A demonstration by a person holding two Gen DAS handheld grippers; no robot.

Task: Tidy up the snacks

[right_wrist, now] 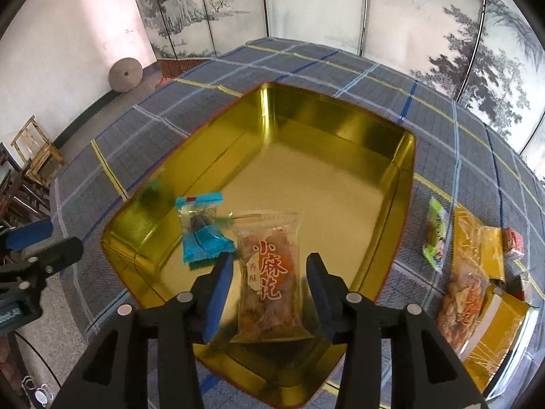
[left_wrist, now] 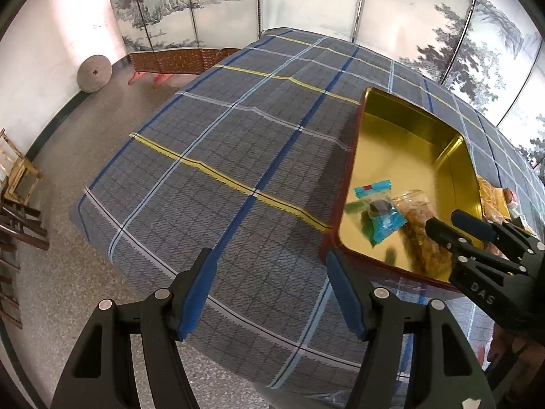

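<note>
A gold tin (right_wrist: pixel 340 129) with a red outside stands on the plaid tablecloth; it also shows at the right in the left wrist view (left_wrist: pixel 402 122). Inside lie a blue-wrapped candy (right_wrist: pixel 201 231) and a clear packet of fried twists with red characters (right_wrist: pixel 269 272). My right gripper (right_wrist: pixel 269 262) is open above the tin, its fingers either side of the twist packet without gripping it. My left gripper (left_wrist: pixel 269 262) is open and empty over the cloth, left of the tin. In the left wrist view the candy (left_wrist: pixel 378 211) and packet (left_wrist: pixel 419 218) lie beside the right gripper (left_wrist: pixel 446 221).
More snacks lie on the cloth right of the tin: a green packet (right_wrist: pixel 434 231), a clear bag of twists (right_wrist: pixel 466 293), a yellow packet (right_wrist: pixel 490 252) and a small red-and-white one (right_wrist: pixel 514 242). The table's near edge drops to a speckled floor (left_wrist: pixel 68 272). Wooden chairs (left_wrist: pixel 17 177) stand at left.
</note>
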